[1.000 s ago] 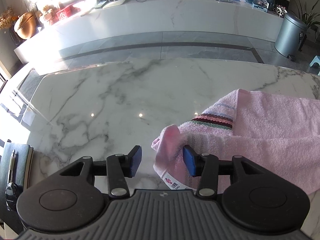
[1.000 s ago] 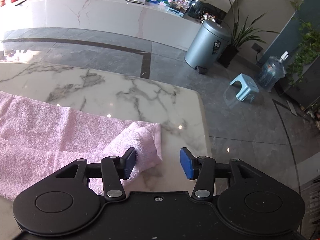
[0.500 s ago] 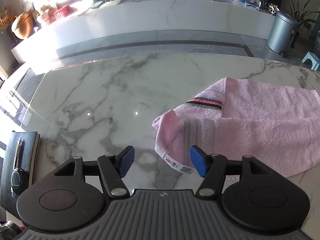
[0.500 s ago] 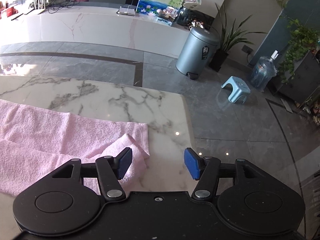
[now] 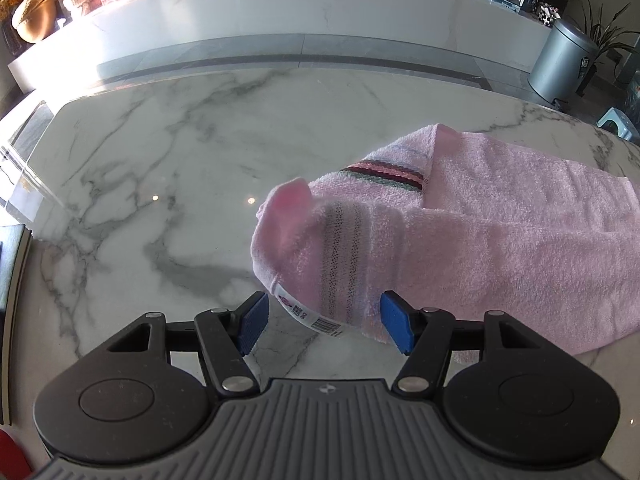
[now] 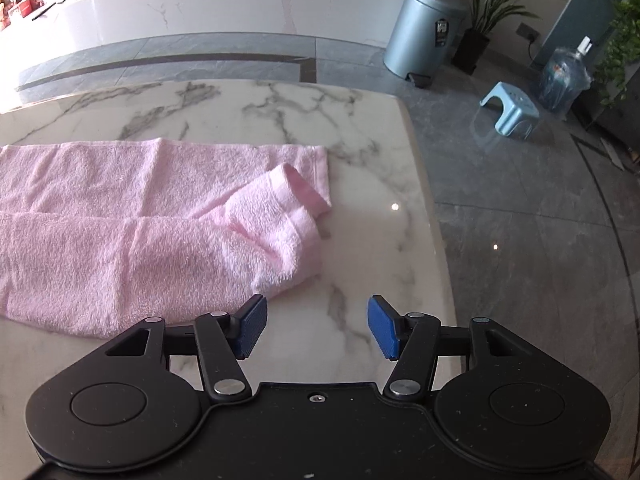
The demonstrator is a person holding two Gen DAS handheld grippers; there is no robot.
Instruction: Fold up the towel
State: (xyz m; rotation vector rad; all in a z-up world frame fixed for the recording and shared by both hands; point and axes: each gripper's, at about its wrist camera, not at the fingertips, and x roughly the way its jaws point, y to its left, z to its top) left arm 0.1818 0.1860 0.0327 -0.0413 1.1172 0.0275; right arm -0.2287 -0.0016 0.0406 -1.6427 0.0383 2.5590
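Towel [image 5: 480, 248] corner between open left tool [image 5: 324, 322]; right tool [image 6: 316, 326] closing, empty.

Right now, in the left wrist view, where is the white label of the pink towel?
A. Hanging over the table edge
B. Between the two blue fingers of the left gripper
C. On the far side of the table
B: the white label sits at the towel corner between the left gripper fingers.
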